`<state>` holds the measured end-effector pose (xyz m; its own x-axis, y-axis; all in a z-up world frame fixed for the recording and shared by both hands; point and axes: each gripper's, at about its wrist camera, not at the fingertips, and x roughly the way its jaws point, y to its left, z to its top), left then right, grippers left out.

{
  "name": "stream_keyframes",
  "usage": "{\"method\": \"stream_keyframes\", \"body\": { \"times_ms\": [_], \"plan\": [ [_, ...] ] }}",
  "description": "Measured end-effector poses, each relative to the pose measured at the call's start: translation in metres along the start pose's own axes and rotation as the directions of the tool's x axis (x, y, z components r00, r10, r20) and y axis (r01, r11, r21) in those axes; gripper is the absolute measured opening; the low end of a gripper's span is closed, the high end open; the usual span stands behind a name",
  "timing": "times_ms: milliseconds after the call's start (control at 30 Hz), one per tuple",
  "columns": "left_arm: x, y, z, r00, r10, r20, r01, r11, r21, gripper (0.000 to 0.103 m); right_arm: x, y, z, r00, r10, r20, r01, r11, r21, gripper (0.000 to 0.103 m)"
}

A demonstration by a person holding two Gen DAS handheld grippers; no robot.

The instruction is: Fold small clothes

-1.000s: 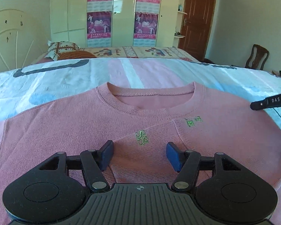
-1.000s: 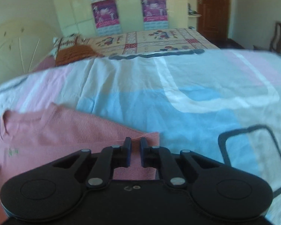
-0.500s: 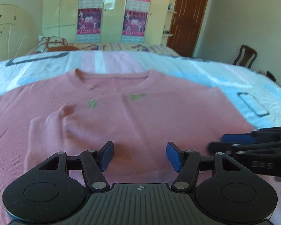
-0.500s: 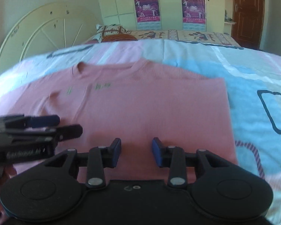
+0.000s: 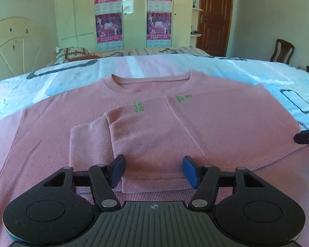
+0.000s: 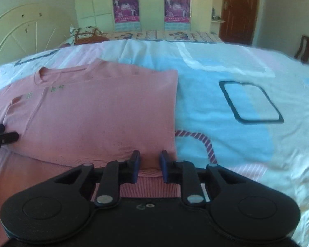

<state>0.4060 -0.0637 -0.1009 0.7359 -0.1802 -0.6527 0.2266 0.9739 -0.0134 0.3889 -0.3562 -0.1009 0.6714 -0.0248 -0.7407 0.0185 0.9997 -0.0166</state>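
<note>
A pink knit sweater [image 5: 206, 123] lies flat, front up, on the bed [image 6: 226, 107], its round neckline turned toward the headboard and two small green embroidered marks just below the collar. Both sleeves are folded in across the chest: one lies over the middle with its ribbed cuff [image 5: 154, 182] toward the near hem, the other sleeve partly under it. In the right wrist view the sweater's right side makes a straight folded edge running down to the near corner. The left gripper [image 5: 153, 170] hovers low over the near end of the folded sleeve, its blue-padded fingers [image 5: 117, 169] spread wide to either side of the cuff and closed on nothing. The right gripper [image 6: 149, 167] sits at the sweater's near right corner, its fingers [image 6: 135, 165] narrowly parted with the ribbed hem between them; whether the pads touch the cloth cannot be told. Each gripper shows as a dark tip at the edge of the other's view. The bedspread is pale blue, pink and white with dark outlined rectangles. Beyond it stand a cream headboard [image 5: 16, 45], a patterned pillow [image 5: 72, 53], a wardrobe [image 5: 131, 14] with posters, a brown door [image 5: 214, 18] and a wooden chair [image 5: 282, 51].
</note>
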Motion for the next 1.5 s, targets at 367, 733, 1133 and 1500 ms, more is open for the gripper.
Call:
{"method": "stream_keyframes", "body": {
  "times_ms": [367, 733, 1133, 1500],
  "plan": [
    [0.038, 0.081, 0.031, 0.988, 0.151, -0.038, -0.155, 0.977, -0.144, 0.06, 0.003, -0.018, 0.051, 0.993, -0.006, 0.116, 0.0, 0.999, 0.051, 0.023],
    [0.033, 0.085, 0.046, 0.986, 0.075, 0.147, -0.055, 0.99, -0.133, 0.007, 0.025, -0.013, 0.042, 0.997, -0.011, 0.072, 0.006, 0.998, 0.066, 0.022],
    [0.022, 0.079, 0.049, 0.989, 0.089, 0.117, -0.081, 0.994, -0.067, 0.059, 0.04, -0.023, 0.071, 0.994, -0.019, 0.107, 0.013, 0.998, 0.053, 0.029],
    [0.059, 0.054, 0.047, 0.997, 0.076, -0.003, -0.076, 0.997, 0.001, 0.067, 0.095, -0.044, 0.101, 1.0, -0.013, -0.01, 0.014, 0.993, 0.115, 0.021]
  ]
}}
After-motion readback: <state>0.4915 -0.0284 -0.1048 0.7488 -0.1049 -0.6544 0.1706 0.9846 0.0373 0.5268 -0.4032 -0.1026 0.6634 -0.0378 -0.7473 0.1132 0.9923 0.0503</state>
